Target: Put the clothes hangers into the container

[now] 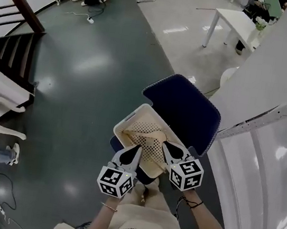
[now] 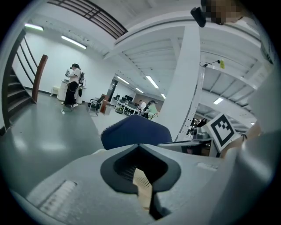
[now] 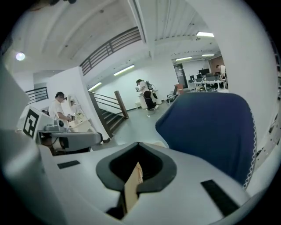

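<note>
Left tongs (image 1: 137, 151) and right tongs (image 1: 167, 146) each pinch the near wall of the cream container (image 1: 131, 119), side by side. It lies toward twelve o'clock from both, over a blue chair (image 1: 187, 106).

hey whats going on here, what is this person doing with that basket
A person holds a tool in each hand, and both are clamped on the near rim of a cream perforated basket: the left tool on its left part, the right tool on its right. The basket sits between them over the seat of a blue office chair. Something pale lies inside it, but what it is can't be made out.
</note>
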`<action>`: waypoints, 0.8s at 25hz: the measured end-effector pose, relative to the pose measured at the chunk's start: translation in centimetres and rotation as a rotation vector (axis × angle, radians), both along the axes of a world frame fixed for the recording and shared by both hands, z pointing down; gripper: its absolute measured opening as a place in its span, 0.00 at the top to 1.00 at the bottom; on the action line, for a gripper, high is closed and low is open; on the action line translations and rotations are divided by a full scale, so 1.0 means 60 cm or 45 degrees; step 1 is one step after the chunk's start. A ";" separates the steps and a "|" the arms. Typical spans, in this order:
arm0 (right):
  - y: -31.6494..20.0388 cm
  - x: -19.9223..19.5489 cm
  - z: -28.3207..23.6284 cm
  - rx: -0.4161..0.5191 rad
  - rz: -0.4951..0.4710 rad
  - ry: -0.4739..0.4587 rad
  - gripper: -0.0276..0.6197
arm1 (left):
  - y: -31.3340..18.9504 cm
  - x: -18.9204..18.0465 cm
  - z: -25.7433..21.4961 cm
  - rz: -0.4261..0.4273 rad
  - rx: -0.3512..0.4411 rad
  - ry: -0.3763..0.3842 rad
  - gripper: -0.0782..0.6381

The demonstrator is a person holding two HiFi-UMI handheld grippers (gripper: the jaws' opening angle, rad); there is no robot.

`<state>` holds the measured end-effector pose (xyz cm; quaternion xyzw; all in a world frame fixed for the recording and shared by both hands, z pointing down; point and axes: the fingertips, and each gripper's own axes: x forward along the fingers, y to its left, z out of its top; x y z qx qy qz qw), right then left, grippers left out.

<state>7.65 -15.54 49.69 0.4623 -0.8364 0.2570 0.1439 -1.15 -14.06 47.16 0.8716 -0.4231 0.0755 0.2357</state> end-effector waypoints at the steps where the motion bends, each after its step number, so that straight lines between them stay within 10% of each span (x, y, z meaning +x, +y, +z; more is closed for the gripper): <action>1: 0.002 -0.004 -0.017 0.021 -0.003 -0.019 0.95 | -0.001 -0.003 -0.015 0.011 0.026 -0.004 0.86; 20: -0.001 -0.004 -0.300 0.467 0.058 -0.137 0.95 | -0.018 -0.060 -0.237 -0.001 0.406 -0.014 0.86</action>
